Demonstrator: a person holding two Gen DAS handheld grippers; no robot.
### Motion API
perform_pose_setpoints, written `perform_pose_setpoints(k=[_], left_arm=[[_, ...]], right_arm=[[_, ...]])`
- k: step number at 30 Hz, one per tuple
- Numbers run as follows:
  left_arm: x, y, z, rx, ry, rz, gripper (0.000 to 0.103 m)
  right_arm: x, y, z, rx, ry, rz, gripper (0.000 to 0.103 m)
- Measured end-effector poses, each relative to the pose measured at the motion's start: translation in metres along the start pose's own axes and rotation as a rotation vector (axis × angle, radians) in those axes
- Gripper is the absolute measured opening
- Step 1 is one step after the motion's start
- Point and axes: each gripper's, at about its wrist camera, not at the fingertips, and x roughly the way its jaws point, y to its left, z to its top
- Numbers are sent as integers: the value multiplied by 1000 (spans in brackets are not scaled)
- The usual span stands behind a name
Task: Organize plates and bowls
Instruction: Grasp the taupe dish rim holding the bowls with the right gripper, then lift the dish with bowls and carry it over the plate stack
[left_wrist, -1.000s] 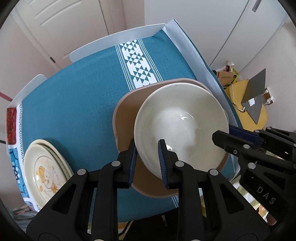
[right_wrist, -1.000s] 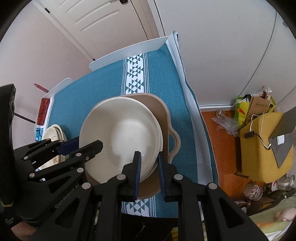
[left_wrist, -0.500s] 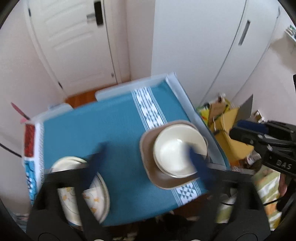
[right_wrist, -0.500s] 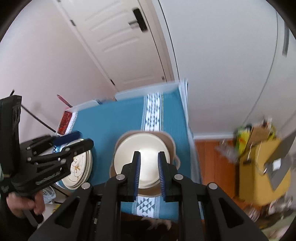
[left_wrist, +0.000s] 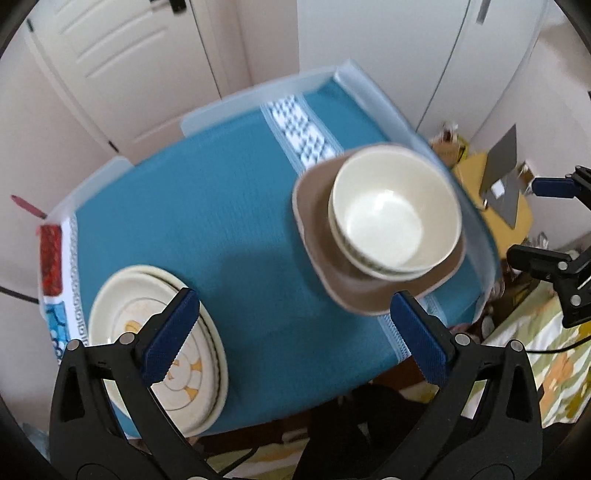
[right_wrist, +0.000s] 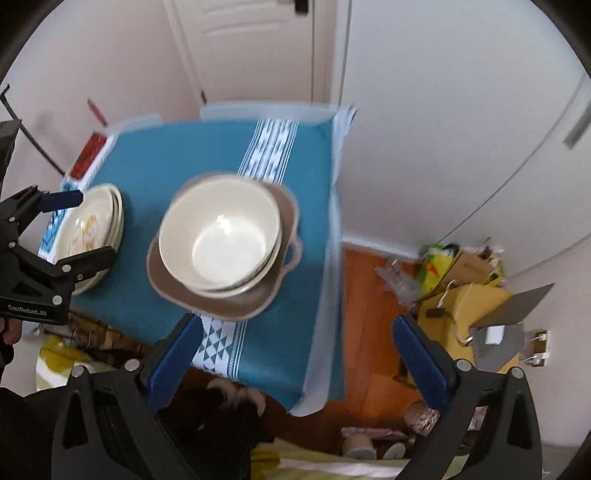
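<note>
Blue pads (left_wrist: 168, 336) of the left gripper (left_wrist: 295, 332) are seen spread wide over the table (left_wrist: 207, 229), with nothing between them. In the right wrist view this gripper (right_wrist: 74, 225) is seen at the left edge, above the plates (right_wrist: 92, 229), and part of a hand (right_wrist: 9, 332) is seen under it.

The right gripper (right_wrist: 295, 354) is seen with its jaws opening; its pads (right_wrist: 177, 354) stand far apart and nothing is caught between them. It hangs over the near edge of the table, pointing steeply down. In the left wrist view it (left_wrist: 535, 221) is seen at the right edge.

Two cream bowls (left_wrist: 395, 218) are nested one inside the other and rest on a brown dish (left_wrist: 314, 229) with a small handle (right_wrist: 293, 251). This stack stands on the right part of the table, partly on the white patterned band (right_wrist: 269, 151) of the teal cloth (left_wrist: 184, 206). Neither gripper touches it.

A stack of cream plates with an orange drawing on the top one is set at the near left corner of the table, well apart from the bowls. Part of it is covered in the left wrist view by the left pad.

Beyond the table a white door (left_wrist: 122, 66) and pale walls are seen. To the right, on the wooden floor (right_wrist: 365, 295), a yellow box (right_wrist: 465, 314) and some clutter are seen.
</note>
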Motion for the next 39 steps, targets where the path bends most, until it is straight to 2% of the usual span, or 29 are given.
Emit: perform_pose_setpoints(k=[3,8,10,15,21,23,27,28,31,33,35,36,39], left_arm=[[17,0,-1,-1,37,-3,103],[33,-2,0,4,68,-12,102],[39,-4,2,11,79,-15,102],[48,-5,6,26,100,-18,100],[61,-7,8,49,129,-27,93],[66,-7,8,47,140,-39,91],[76,-9,6,48,157,-67,78],[79,-9,7,47,157,-76,76],[88,-13,9,54,155,-86,60],[96,-15,10,50,152,-126,45],[103,-18,10,52,152,-143,37],[105,-18,10,44,148,-161,30],[110,-20,11,46,135,-155,23]], right_arm=[[27,-5,-2,28,68,9,102],[44,-13,2,51,109,27,100],[49,-11,7,35,122,28,86],[60,-1,18,-25,167,25,70],[70,7,22,-73,200,40,59],[73,8,23,-83,210,41,59],[81,7,23,-86,216,60,57],[83,6,24,-86,215,67,53],[91,8,23,-89,206,98,42],[97,10,22,-96,187,117,38],[102,10,20,-92,164,135,37],[105,10,19,-88,157,142,37],[113,7,17,-75,128,165,32]])
